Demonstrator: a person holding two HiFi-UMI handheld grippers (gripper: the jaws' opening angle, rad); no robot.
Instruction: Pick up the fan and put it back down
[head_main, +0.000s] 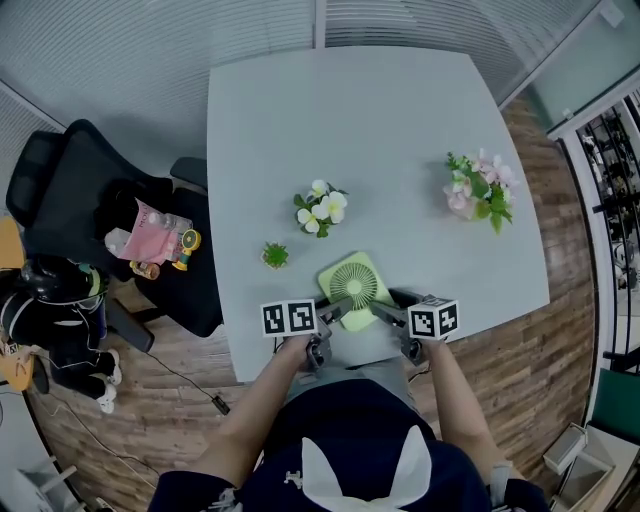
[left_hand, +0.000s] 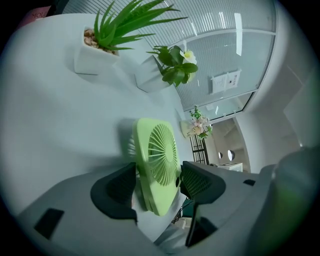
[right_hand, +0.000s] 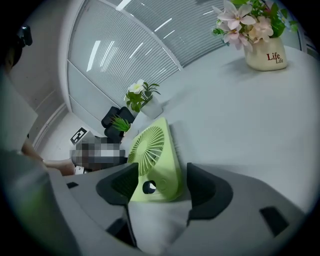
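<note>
Table (head_main: 400, 110) with three plants (head_main: 321, 208), perhaps fan (head_main: 355, 282)

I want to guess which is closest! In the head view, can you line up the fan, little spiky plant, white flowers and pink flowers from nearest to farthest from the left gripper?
1. fan: between the fingers of the left gripper.
2. little spiky plant: up and left of it.
3. white flowers: farther up, mid-table.
4. pink flowers: far across, right side.

Office: grey meeting table (head_main: 380, 130), black swivel chair (head_main: 70, 190), blind-covered glass partition walls (head_main: 120, 60), wood floor (head_main: 530, 340).
</note>
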